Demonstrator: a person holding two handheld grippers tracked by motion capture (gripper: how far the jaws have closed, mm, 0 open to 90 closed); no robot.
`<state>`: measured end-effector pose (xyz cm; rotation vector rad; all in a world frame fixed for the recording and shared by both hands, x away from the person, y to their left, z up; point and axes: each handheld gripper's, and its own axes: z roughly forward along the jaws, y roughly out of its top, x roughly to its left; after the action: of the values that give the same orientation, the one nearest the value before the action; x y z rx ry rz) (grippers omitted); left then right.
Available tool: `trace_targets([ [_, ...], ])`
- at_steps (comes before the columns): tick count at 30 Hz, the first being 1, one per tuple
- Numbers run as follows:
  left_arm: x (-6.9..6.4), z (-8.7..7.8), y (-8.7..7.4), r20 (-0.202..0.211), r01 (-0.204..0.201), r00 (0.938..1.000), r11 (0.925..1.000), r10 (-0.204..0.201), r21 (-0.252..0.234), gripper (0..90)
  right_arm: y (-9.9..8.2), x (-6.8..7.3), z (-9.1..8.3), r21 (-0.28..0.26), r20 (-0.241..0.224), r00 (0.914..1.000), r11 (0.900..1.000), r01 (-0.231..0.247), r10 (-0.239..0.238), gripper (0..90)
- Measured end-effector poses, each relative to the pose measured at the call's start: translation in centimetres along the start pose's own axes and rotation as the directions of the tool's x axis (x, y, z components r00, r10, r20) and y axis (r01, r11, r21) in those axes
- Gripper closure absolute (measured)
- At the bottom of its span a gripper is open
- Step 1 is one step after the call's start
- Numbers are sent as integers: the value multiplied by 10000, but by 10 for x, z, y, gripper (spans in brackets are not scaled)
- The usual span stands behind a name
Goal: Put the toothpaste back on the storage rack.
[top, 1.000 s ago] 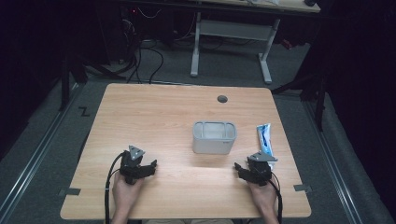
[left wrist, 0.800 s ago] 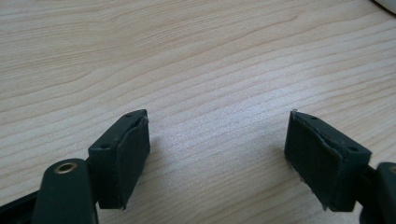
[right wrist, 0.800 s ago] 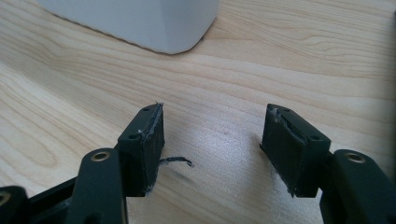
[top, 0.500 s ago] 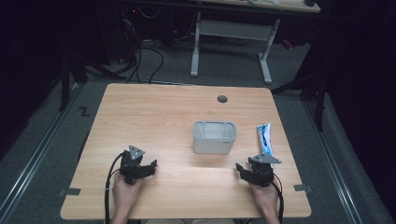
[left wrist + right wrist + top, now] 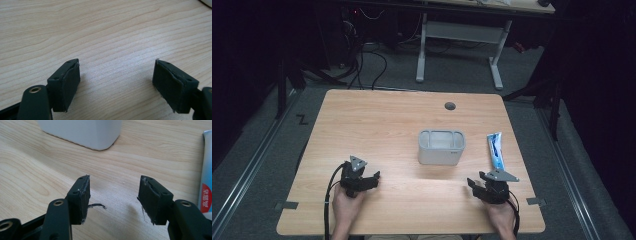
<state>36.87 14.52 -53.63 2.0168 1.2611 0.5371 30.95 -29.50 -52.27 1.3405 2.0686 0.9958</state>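
The wooden table was the largest thing in play, and nearly all of its top lay bare, which left both hands free room to work. On it, a little right of the middle, stood the pale grey container, upright with its mouth up and divided inside, so that a thing could be dropped in from above; everything else is best placed from it. The toothpaste tube lay flat just to the right of the container, apart from it, its length running away from the person, so it seemed the likely thing to be picked up. The right gripper rested nearer the person than the container and to its right, just short of the tube's near end, probably because that end was the easiest to take; its jaws had just been closing somewhat but stood apart with only bare wood between them. The left gripper sat well to the left of the container, nearer the person, jaws wide apart and holding nothing, seemingly parked out of the way.
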Motion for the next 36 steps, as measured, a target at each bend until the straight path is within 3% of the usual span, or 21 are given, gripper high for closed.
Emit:
trace_targets([
  [10,0,0,0,1,3,10000,10000,-3,1,225,-7,-5,-9,-169,168,9994,9994,-291,294,436],
  [19,0,0,0,0,0,10000,10000,0,1,226,-9,-9,-17,65,632,9975,9995,-316,311,431],
  [22,0,0,0,0,1,10000,10000,-1,-1,226,-8,-12,-20,75,529,9980,9993,-359,355,433],
  [27,0,0,0,-29,5,10000,10000,-5,-16,225,-3,-20,-27,-209,382,9981,9986,-480,487,430],
  [31,0,0,0,-34,3,10000,10000,-3,-13,224,0,-23,-36,-525,855,9952,9977,-430,473,413],
  [36,0,0,0,-27,4,10000,10000,-4,-14,223,0,-31,-40,-468,884,9944,9974,-545,585,416],
])
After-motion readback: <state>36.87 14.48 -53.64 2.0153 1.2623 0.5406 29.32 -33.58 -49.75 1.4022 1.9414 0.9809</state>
